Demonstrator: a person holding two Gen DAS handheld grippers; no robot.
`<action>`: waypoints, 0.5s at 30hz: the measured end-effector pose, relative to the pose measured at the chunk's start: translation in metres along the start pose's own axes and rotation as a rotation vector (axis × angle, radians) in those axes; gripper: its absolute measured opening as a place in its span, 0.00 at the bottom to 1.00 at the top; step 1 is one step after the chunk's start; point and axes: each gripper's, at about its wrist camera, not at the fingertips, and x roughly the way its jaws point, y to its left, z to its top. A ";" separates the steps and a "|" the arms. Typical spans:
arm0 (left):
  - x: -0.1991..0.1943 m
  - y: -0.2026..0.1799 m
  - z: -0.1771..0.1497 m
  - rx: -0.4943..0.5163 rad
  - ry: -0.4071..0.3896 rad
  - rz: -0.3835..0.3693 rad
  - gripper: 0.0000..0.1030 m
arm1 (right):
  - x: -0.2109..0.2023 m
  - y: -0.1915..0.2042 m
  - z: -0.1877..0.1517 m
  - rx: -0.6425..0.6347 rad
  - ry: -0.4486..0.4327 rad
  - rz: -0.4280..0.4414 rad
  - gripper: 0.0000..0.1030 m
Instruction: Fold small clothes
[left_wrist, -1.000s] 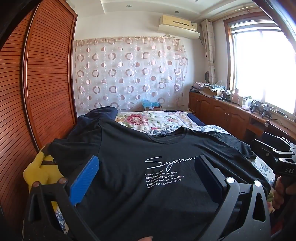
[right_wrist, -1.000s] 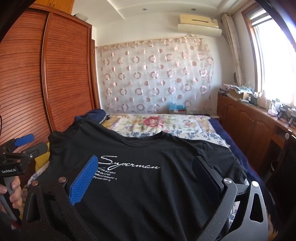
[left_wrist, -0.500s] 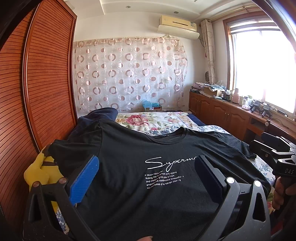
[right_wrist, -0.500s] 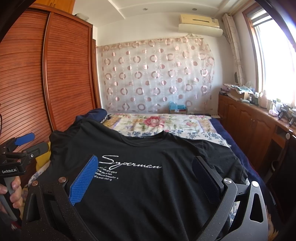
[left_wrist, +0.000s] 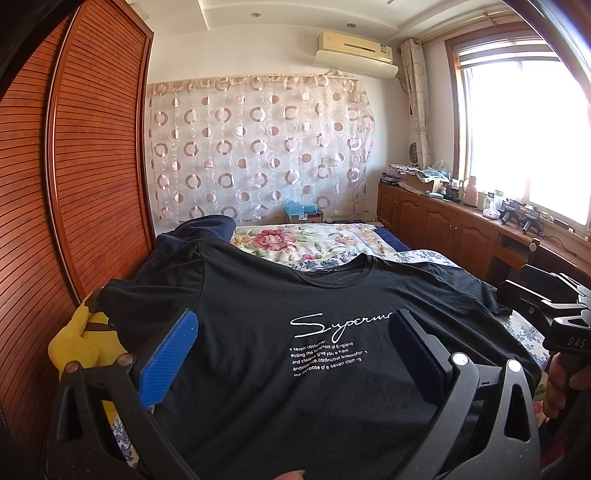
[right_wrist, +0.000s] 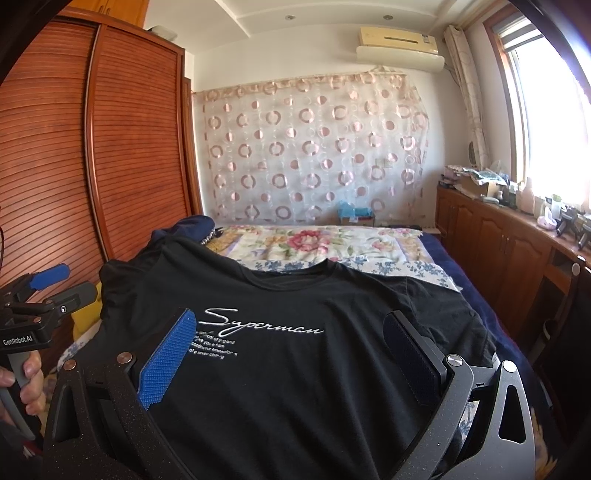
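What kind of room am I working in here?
Most likely a home bedroom: the black T-shirt is spread on a bed with floral bedding, beside a slatted wooden wardrobe, with a wall air conditioner above.

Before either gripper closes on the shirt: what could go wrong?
1. The black T-shirt lies flat; an open left gripper or right gripper may pinch the floral bedsheet under it too.
2. Its left sleeve drapes over the yellow plush toy; a fold may drag the toy along.
3. The right sleeve is wrinkled, so creases could get folded in.
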 end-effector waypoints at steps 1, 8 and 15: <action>-0.001 -0.001 0.001 0.000 0.000 0.000 1.00 | 0.000 0.001 0.000 0.000 -0.001 0.000 1.00; -0.002 -0.001 0.002 0.001 -0.001 -0.001 1.00 | 0.000 0.000 0.000 0.001 0.000 -0.001 1.00; -0.002 -0.001 0.002 0.002 -0.001 0.000 1.00 | 0.000 0.000 0.001 0.001 0.000 0.001 1.00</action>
